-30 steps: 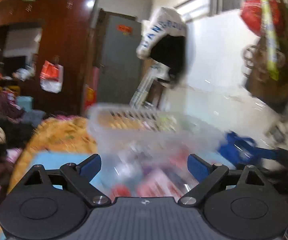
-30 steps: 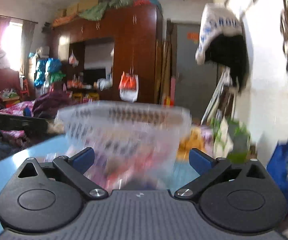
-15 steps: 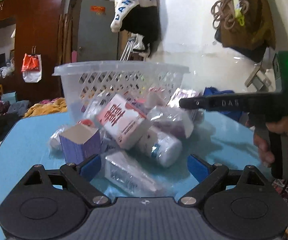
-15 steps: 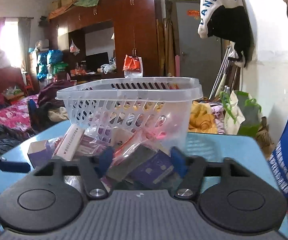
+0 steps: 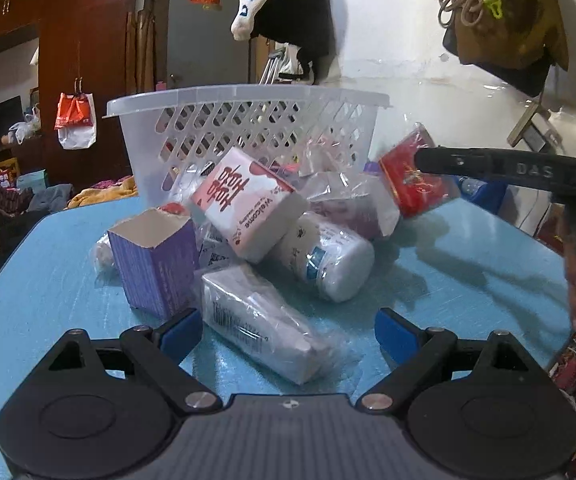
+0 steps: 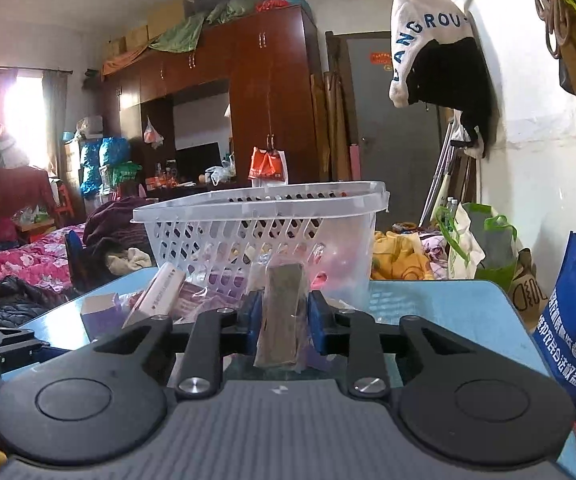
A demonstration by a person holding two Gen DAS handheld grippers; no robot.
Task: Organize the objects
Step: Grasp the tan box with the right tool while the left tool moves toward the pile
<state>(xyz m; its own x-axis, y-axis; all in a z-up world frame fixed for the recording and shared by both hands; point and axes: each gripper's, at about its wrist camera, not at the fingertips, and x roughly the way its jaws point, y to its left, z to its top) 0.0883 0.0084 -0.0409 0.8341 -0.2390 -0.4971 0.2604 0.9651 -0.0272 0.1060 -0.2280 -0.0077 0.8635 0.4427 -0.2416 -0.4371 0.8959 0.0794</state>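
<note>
On the blue tabletop, one open purple carton, one pink-and-white box, one white bottle and one red packet lie before one white latticed plastic basket. The left gripper gapes over a wrapped white box; the right gripper clamps one brown wrapped packet.

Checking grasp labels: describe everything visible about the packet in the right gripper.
The wrapped packet is a flat, dull brown slab sealed in clear, crinkled plastic film. It stands roughly upright, leaning slightly, clamped on its two broad faces by the blue pads of the right gripper, which is shut on it. Its lower end hangs below the pads; whether it touches the blue table cannot be told. No print is legible. Behind it sit the white lattice basket and the pile of boxes.
</note>
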